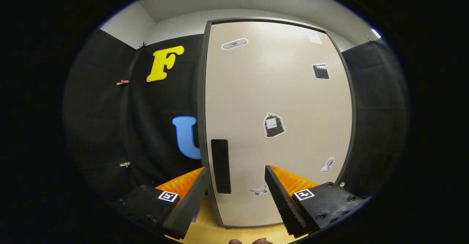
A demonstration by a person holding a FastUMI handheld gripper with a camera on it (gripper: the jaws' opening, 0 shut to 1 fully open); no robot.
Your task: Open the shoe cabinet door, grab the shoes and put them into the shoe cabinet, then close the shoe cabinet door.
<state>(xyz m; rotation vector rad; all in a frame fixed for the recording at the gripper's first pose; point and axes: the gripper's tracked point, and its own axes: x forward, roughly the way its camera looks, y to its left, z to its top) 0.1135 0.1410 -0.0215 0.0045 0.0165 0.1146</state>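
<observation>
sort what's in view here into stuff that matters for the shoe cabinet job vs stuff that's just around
For the job:
- shoe cabinet door, shut
- dark handle at the door's left edge
- gripper, open, handle between and just beyond its fingers

Just around:
- stickers on the door, such as the butterfly
- clips on the cloth wall
- wooden floor

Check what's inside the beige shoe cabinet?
Cannot tell: the beige shoe cabinet door is shut and covers the interior. The open gripper hovers before its black rectangular handle.
</observation>
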